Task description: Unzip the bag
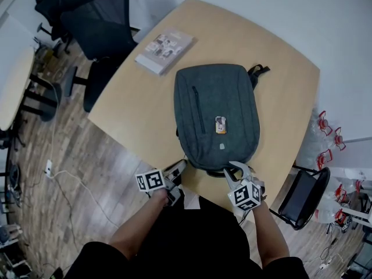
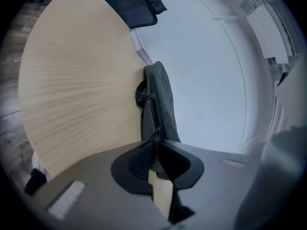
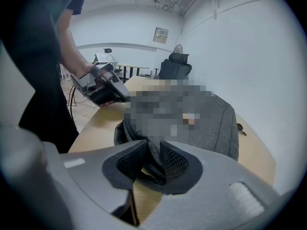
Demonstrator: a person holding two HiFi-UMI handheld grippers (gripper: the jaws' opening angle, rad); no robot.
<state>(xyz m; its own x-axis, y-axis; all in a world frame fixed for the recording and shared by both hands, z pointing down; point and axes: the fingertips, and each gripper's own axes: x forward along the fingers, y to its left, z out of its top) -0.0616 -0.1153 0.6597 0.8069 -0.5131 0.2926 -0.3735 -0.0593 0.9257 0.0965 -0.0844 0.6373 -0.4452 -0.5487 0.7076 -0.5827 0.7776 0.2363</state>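
Observation:
A dark grey backpack (image 1: 215, 109) lies flat on the light wooden table (image 1: 279, 80), with its near end toward me. My left gripper (image 1: 179, 166) is at the bag's near left corner. In the left gripper view it (image 2: 156, 140) is rolled on its side, and its pad tips pinch the small zipper pull (image 2: 156, 130) on the bag's edge (image 2: 160, 95). My right gripper (image 1: 235, 168) is at the near right corner. There it (image 3: 151, 150) is shut on a fold of the bag's grey fabric (image 3: 211, 123).
A book (image 1: 164, 50) lies on the table beyond the bag's left side. Black office chairs (image 1: 96, 22) stand at the far left, and another chair (image 1: 302, 196) is close on my right. The bag's straps (image 1: 258, 70) stick out at its far end.

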